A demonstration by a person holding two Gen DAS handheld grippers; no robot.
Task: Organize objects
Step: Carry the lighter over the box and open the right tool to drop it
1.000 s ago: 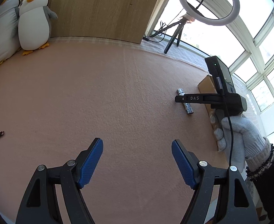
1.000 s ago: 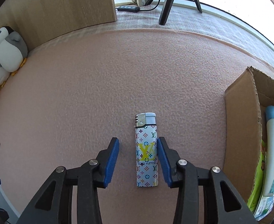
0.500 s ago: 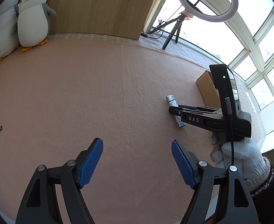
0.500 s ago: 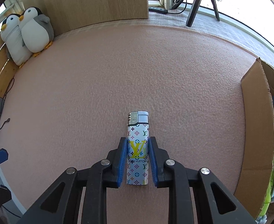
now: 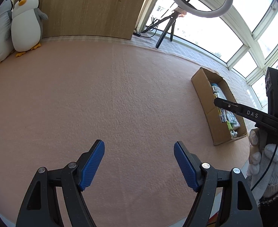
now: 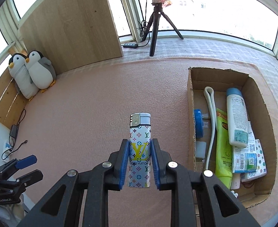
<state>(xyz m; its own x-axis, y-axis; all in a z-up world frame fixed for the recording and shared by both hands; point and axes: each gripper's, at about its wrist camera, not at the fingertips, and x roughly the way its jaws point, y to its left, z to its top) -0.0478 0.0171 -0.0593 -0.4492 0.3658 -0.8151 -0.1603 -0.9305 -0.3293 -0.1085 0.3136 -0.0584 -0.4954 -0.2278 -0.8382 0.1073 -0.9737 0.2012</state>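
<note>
- We find the right hand-held gripper [image 6: 140, 162] clamped on a lighter [image 6: 139, 151], its blue pads pressed against the two long sides at mid-body.
- We note that the lighter points forward along the fingers, metal cap away from the gripper, and appears raised off the pink carpet [image 6: 86, 117], just left of the cardboard box [image 6: 191, 102].
- We record the left hand-held gripper [image 5: 139, 165] with its jaws wide apart and nothing between them, hovering over bare carpet.
- We observe in the box a white bottle with a blue cap [image 6: 236, 117], a green pouch [image 6: 222, 147], a white strap [image 6: 210, 117], a blue round lid [image 6: 198, 123] and printed packets [image 6: 249, 157].
- We see a white-gloved hand [image 5: 265, 166] gripping the right tool's handle in the left wrist view.
- We log two penguin plush toys [image 6: 32, 71] against the wooden panel [image 6: 70, 26], well apart from the box, and a ring light on a tripod [image 6: 156, 24] by the window.
</note>
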